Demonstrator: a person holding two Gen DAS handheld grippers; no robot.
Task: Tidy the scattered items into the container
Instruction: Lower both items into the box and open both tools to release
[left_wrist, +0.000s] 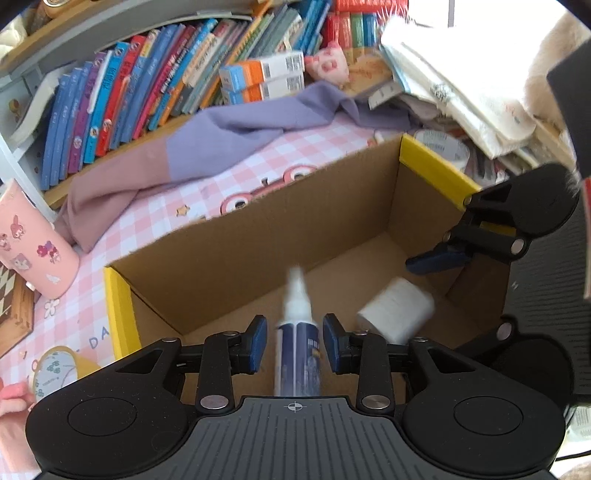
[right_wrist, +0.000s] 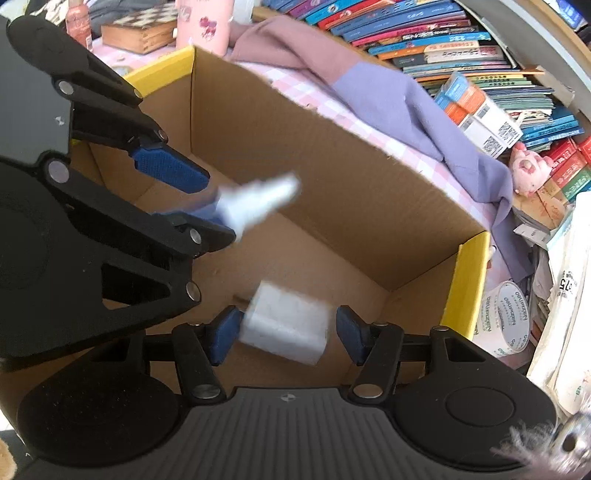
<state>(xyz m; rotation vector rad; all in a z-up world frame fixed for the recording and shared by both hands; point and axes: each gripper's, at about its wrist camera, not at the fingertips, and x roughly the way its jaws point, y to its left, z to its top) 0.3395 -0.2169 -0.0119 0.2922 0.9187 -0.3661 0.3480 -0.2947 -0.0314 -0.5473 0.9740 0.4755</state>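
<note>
Closest to the left wrist camera, the left gripper (left_wrist: 295, 325) is spread a little, and a spray bottle (left_wrist: 297, 347) with a white nozzle and dark blue label stands between its blue pads (left_wrist: 258, 332). A thin gap shows on each side, so the pads do not pinch it. The bottle is smeared with blur while the gripper is sharp.

The right gripper (right_wrist: 288, 318) is spread wider. A white roll (right_wrist: 286, 328) lies between its fingers, also blurred, with a clear gap to the pad on the right of that view; whether the other pad touches it I cannot tell. In the left wrist view the roll sits low in the box, apart from the right gripper's fingertips, which hang over the box's right end.

Both grippers point down into an open cardboard box (left_wrist: 229, 236) with yellow tape (left_wrist: 432, 166) along its end edges. The bottle and the roll are both within its walls, over its brown floor.

The box rests on a surface covered by a pink checked cloth (left_wrist: 155, 218). Beside the box's left end stands a pink cup (left_wrist: 33, 243) with stickers, next to a chessboard case (right_wrist: 136, 29). Near the right end lies a roll of clear printed tape (right_wrist: 506, 317).

Behind the box a mauve and lilac fabric (left_wrist: 236, 136) is draped across the cloth. Beyond it are a row of leaning books (left_wrist: 122, 96), two orange and blue cartons (left_wrist: 262, 77), a small pink plush pig (left_wrist: 328, 64) and a heap of white bags (left_wrist: 461, 85).
</note>
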